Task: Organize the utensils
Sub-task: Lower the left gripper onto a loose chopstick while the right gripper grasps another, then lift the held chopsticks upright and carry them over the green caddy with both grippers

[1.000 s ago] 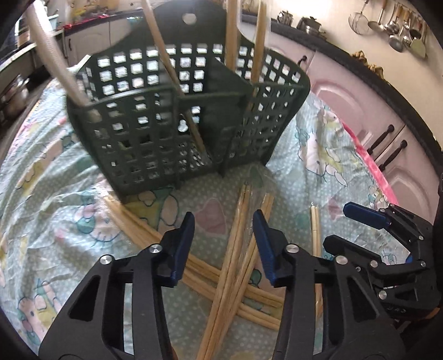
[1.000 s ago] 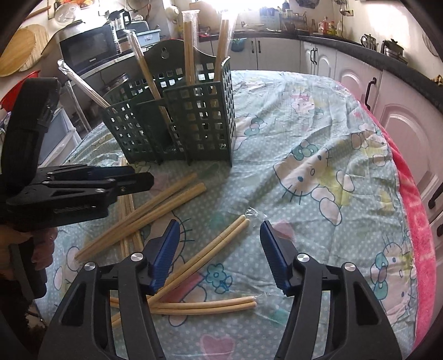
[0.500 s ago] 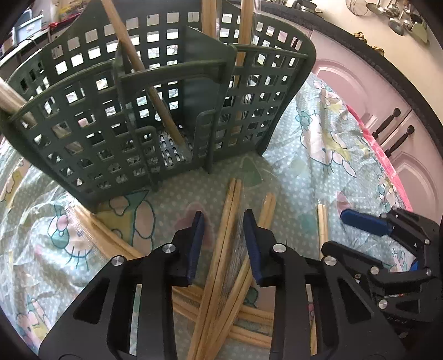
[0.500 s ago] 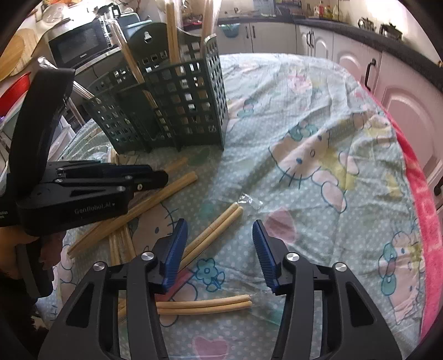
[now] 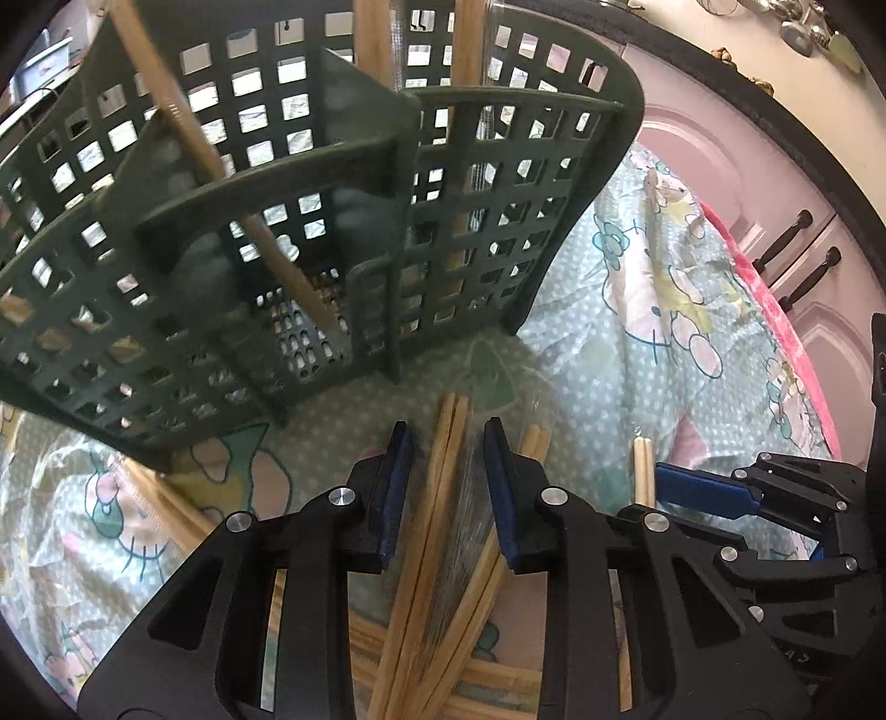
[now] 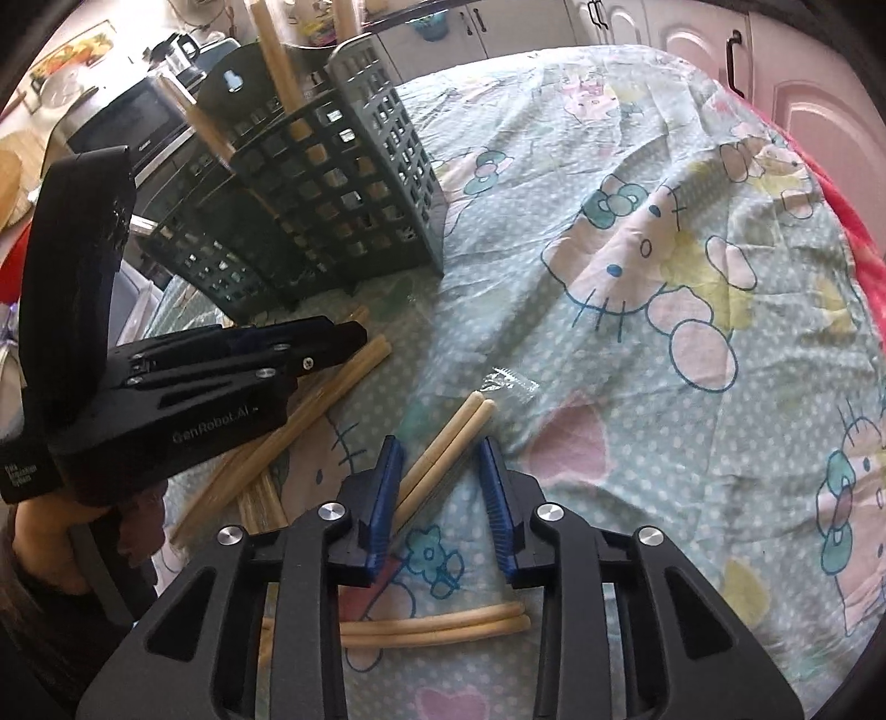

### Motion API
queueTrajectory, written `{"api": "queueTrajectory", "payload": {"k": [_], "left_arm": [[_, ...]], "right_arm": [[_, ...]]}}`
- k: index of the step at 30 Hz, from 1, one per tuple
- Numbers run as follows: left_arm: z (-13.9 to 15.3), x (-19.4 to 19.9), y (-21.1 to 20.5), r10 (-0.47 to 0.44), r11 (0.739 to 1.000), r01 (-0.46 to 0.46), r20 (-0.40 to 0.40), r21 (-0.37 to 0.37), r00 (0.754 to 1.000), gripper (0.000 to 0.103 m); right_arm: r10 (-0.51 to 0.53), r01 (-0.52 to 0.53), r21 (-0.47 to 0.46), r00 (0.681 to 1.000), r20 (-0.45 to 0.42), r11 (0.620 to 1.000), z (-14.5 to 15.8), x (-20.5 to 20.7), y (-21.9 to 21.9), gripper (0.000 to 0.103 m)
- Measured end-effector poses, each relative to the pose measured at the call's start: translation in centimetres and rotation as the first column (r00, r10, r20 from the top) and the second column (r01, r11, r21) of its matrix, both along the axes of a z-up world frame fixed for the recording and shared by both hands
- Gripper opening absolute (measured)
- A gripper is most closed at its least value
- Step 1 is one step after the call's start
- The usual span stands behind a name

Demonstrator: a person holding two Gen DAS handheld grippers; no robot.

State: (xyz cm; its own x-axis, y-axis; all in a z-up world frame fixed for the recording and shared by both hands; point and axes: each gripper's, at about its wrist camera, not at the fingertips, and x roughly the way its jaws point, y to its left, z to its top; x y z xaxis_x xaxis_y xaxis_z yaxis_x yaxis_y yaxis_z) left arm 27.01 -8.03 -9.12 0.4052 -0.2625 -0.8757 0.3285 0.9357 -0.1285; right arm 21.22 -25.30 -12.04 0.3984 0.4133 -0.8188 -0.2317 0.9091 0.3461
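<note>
- A dark green basket (image 5: 310,221) with grid walls and inner dividers is seen at 11 o'clock in the left wrist view, standing on a patterned cloth (image 6: 637,266) spread over the bench.
- One chopstick pair (image 5: 232,188) is leaned aslant in the basket's middle compartment; two more wrapped pairs (image 5: 382,50) are stood nearly upright in the compartment at 12 o'clock.
- In the right wrist view the same basket (image 6: 332,183) is found at 10 o'clock, with sticks (image 6: 277,61) rising above its rim.
- The left tongs (image 5: 447,471) are held partly open, lowered around a wrapped pair of chopsticks (image 5: 437,498) lying on the cloth just before the basket's foot; whether the blue pads (image 5: 396,487) touch the pair cannot be told.
- The right tongs (image 6: 437,487) are held partly open, astride another pair (image 6: 448,443) whose tips point to 1 o'clock; contact with it cannot be told.
- Further loose pairs are scattered at 8 o'clock (image 6: 310,410) and at 6 o'clock (image 6: 437,623) of the right wrist view.
- A wide stretch of cloth is left uncovered from 1 to 4 o'clock, bounded by a red edge (image 6: 853,221) and pink cabinet doors (image 5: 720,177) beyond.
</note>
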Motion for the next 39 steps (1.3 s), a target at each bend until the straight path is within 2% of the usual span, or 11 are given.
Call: {"api": "queueTrajectory", "payload": {"k": [5,11,15,16,22,35,39], "left_arm": [[-0.2,0.6,-0.8,-0.007,1.0,0.007,-0.002,0.019,1.0,0.021],[-0.5,0.9,-1.3,-0.003,0.999,0.003,0.004,0.036,1.0,0.011],[-0.5,1.1,-0.6,0.0,1.0,0.0,-0.006,0.004,1.0,0.008],[-0.5,1.1,-0.4,0.003,1.0,-0.003,-0.009,-0.004,1.0,0.004],[0.1,0.7,0.7,0.006,0.999,-0.007,-0.008,-0.046,1.0,0.003],[5.7,-1.6,5.6,0.058,0.981,-0.04,0.092,-0.187,0.994,0.003],[7.6,-2.7,5.9,0.067,0.976,-0.038,0.127,-0.215,0.99,0.003]], "right_arm": [[-0.01,0.01,-0.03,1.0,0.019,0.999,0.0,0.4,0.5,0.022],[-0.024,0.026,-0.047,0.999,0.046,0.999,0.2,1.0,1.0,0.012],[-0.031,0.033,-0.035,0.998,0.049,0.999,0.2,1.6,1.2,0.008],[-0.03,0.032,-0.035,0.998,0.051,0.999,0.3,1.6,1.2,0.008],[-0.024,0.024,-0.011,0.997,0.08,1.0,1.3,1.3,0.7,0.008],[0.038,-0.034,-0.021,0.974,0.225,0.999,5.5,-1.5,1.3,0.006],[0.061,-0.055,-0.029,0.963,0.263,0.998,6.7,-2.3,1.8,0.006]]}}
